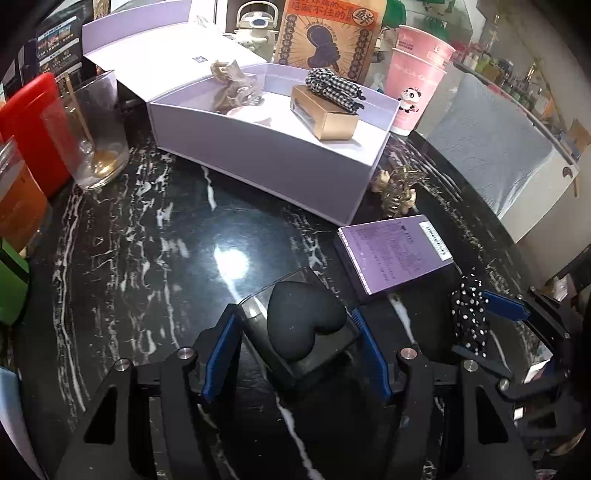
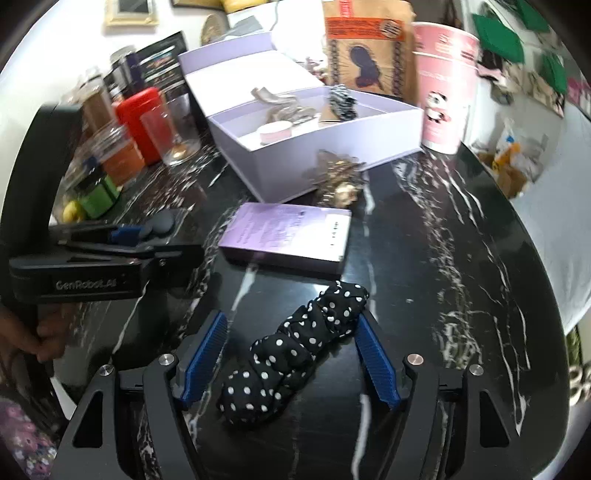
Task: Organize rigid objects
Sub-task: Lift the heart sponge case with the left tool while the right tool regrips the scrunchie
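Note:
In the left wrist view my left gripper (image 1: 293,314) is shut on a clear case holding a black heart-shaped sponge (image 1: 306,328), just above the black marble table (image 1: 147,240). My right gripper (image 2: 292,317) stands open around a black polka-dot scrunchie (image 2: 291,350) that lies on the table, its far end brushing the right pad (image 2: 376,354). Ahead sits an open lilac box (image 1: 266,155) containing a gold carton (image 1: 325,114), a checked scrunchie (image 1: 332,85), a beige hair claw (image 1: 232,81) and a pink tin (image 2: 275,131). A flat purple box (image 2: 288,236) and a gold hair claw (image 2: 336,177) lie in front of it.
A glass tumbler (image 1: 92,129), a red canister (image 1: 33,125) and jars crowd the left side. Stacked pink paper cups (image 1: 417,85) and a brown paper bag (image 1: 328,33) stand behind the lilac box. The round table's edge curves away on the right (image 2: 535,240).

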Action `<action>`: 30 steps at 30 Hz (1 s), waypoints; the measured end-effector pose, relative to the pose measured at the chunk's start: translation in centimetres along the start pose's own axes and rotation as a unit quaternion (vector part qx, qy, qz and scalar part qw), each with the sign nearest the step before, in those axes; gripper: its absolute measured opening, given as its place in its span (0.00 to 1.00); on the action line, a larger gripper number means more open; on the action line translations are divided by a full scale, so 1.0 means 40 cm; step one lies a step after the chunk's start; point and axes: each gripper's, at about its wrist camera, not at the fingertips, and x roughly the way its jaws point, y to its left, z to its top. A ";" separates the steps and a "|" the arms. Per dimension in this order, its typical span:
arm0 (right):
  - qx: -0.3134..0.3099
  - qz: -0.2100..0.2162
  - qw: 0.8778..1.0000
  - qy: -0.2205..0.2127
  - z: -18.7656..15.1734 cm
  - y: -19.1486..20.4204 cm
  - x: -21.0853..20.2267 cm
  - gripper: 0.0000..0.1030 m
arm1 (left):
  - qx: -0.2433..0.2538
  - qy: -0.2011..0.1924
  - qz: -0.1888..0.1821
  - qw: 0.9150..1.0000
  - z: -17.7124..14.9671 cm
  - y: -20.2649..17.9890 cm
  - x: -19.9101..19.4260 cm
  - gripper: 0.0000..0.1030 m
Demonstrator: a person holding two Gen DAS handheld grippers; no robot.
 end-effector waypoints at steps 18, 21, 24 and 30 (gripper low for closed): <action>-0.026 -0.057 0.998 -0.013 -0.013 0.015 -0.011 0.52 | 0.020 -0.007 -0.002 1.000 -0.013 -0.005 -0.009 0.59; 0.005 -0.039 0.999 -0.003 -0.023 -0.015 -0.023 0.52 | 0.028 -0.009 0.006 1.000 -0.017 -0.012 -0.009 0.59; 0.020 -0.038 0.999 0.000 -0.030 -0.021 -0.035 0.51 | 0.031 -0.007 0.010 0.999 -0.015 -0.017 -0.006 0.59; 0.014 -0.029 0.999 0.006 -0.044 0.010 -0.044 0.32 | 0.034 -0.006 0.005 0.999 -0.017 -0.017 -0.006 0.59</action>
